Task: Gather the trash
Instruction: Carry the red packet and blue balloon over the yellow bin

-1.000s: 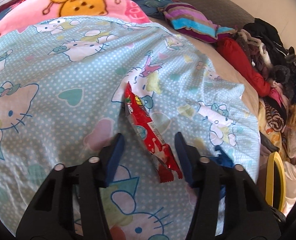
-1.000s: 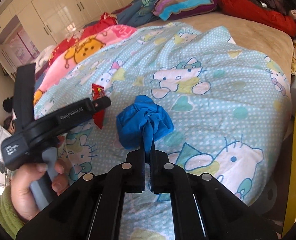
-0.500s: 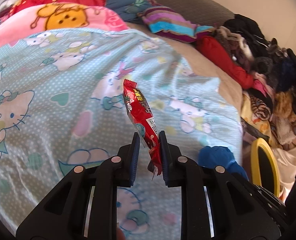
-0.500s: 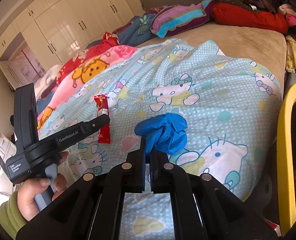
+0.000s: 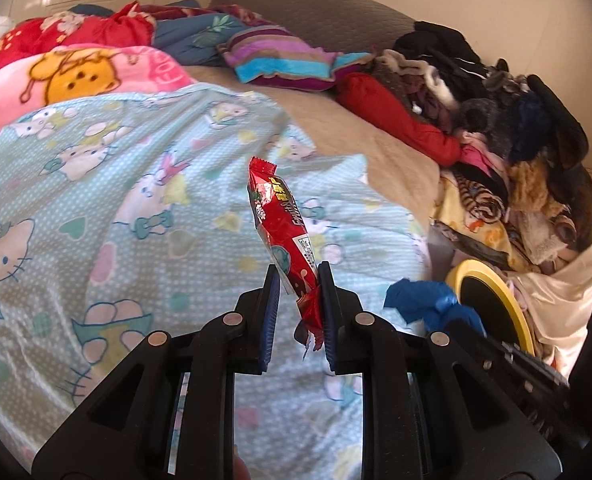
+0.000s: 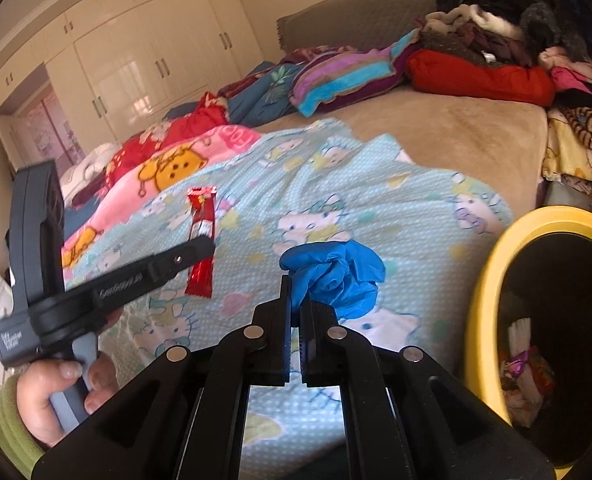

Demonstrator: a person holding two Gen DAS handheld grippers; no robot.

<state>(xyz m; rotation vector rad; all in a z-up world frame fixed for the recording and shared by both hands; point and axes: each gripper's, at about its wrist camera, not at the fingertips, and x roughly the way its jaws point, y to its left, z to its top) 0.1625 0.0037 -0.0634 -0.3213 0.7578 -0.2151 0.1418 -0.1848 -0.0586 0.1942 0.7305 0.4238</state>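
Note:
A red snack wrapper (image 5: 280,216) hangs in the air above the pale blue cartoon-cat quilt (image 5: 96,208), its lower end pinched between the blue pads of my left gripper (image 5: 297,280), which is shut on it. The right wrist view shows the same wrapper (image 6: 202,216) upright in the left gripper (image 6: 206,246), held by a hand in a green sleeve. A crumpled blue glove (image 6: 335,276) is clamped in my right gripper (image 6: 296,300), which is shut, and is raised off the quilt. In the left wrist view the glove (image 5: 423,300) sits at the right, beside the bin.
A yellow-rimmed black bin (image 6: 483,280) with some trash inside stands at the bed's right edge, also visible as the bin (image 5: 491,280) in the left view. Piled clothes (image 5: 515,120) and a striped pillow (image 5: 280,60) lie at the back. White wardrobes (image 6: 136,60) line the far wall.
My left gripper shut on the red wrapper and lifted it off the quilt. The right gripper rose with the blue glove, and the yellow bin came further into view.

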